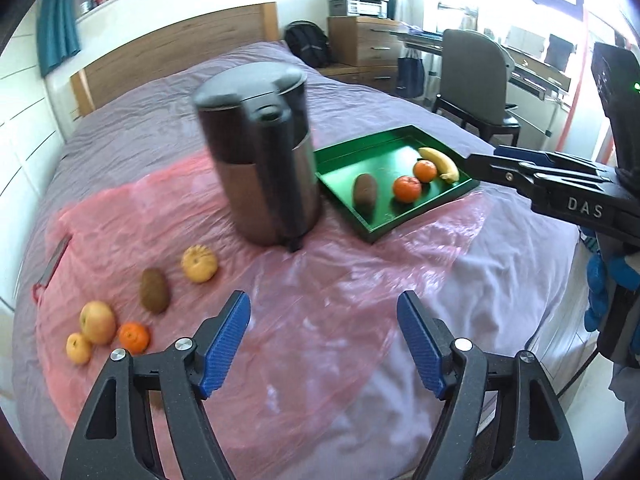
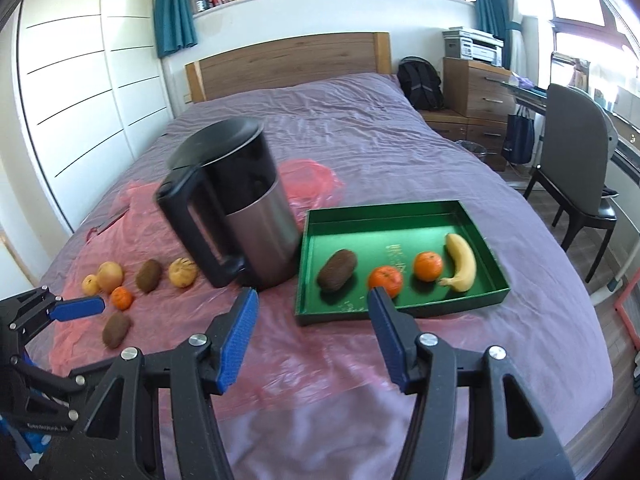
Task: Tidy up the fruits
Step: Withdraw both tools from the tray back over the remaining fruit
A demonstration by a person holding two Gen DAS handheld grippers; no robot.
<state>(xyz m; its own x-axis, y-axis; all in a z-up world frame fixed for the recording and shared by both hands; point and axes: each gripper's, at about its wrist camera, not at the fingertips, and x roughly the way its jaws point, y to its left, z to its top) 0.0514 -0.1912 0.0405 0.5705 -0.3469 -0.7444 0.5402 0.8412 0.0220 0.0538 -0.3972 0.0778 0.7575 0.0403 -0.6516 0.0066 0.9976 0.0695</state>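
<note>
Left gripper (image 1: 324,344): we hold it spread, nothing between
Right gripper (image 2: 312,336): we hold it spread, nothing between
Green tray (image 2: 472,216): beside kettle (image 2: 240,208); carries banana (image 2: 460,262), kiwi (image 2: 337,270)
Loose fruit (image 1: 96,322): on pink sheet (image 1: 320,280), kettle's far side

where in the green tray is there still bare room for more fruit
The green tray is bare along its far half and left of the kiwi. Its near right is crowded: two tangerines and a banana.

"DAS" — right tool (image 1: 480,160) arm; tray (image 2: 400,216) print possibly gold, unreadable.
</note>
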